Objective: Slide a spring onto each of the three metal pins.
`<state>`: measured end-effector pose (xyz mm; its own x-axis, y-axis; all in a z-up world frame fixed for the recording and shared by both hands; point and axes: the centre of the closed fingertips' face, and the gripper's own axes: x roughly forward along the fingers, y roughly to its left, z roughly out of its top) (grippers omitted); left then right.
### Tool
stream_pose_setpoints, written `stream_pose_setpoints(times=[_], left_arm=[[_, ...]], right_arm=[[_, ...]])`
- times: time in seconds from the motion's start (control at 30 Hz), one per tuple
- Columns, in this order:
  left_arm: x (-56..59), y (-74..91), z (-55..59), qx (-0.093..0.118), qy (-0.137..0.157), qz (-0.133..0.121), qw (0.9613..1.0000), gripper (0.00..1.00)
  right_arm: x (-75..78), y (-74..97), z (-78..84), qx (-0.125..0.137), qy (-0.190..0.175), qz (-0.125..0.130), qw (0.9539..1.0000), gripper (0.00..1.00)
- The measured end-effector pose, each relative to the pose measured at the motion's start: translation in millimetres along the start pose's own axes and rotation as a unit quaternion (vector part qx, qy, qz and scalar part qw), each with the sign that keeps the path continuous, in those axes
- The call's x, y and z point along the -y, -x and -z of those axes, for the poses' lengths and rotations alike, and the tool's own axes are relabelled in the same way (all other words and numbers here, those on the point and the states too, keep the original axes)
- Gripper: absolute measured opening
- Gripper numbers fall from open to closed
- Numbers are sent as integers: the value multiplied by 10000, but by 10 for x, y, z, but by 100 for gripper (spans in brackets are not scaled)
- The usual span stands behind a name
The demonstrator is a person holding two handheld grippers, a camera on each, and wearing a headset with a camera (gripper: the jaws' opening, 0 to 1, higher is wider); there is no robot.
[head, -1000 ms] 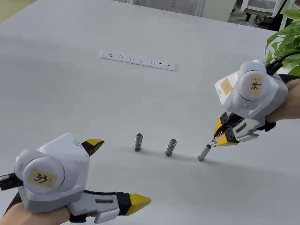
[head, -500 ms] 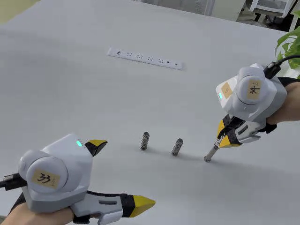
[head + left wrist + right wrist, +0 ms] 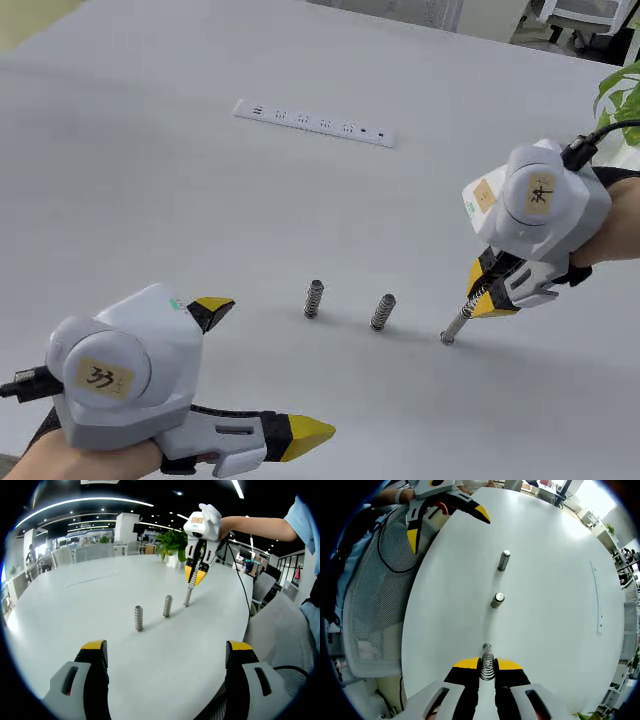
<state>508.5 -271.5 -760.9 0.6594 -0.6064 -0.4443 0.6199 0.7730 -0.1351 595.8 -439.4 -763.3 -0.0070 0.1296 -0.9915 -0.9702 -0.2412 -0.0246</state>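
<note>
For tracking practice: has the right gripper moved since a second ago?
Yes: the right gripper, holding a spring, has edged left, closing on the bare pin.

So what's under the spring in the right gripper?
The third metal pin, standing on the table, its top meeting the spring. How far it reaches inside is hidden by the coils.

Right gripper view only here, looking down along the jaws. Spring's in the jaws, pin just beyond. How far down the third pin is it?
Observer: Left gripper view, side-on: the held spring sits at the top end of the third pin; the shaft below is bare to the table.
Operator: Other two seated?
Observer: Near spring and middle spring both reach the table.
Operator: Thin bar at my far right?
Observer: Head view: a white power strip, well away from the pins.
</note>
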Motion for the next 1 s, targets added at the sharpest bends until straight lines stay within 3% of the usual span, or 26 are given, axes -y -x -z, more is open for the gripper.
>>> stream_pose_setpoints(times=[0.47, 1.0], left_arm=[[0, -13, 8, -31, 54, 37, 10000, 95], [-4, -21, 26, -46, 86, 36, 9999, 95]], right_arm=[[-14, -208, -9, -129, -45, -93, 9999, 7], [17, -496, 87, -287, -134, -147, 9994, 7]])
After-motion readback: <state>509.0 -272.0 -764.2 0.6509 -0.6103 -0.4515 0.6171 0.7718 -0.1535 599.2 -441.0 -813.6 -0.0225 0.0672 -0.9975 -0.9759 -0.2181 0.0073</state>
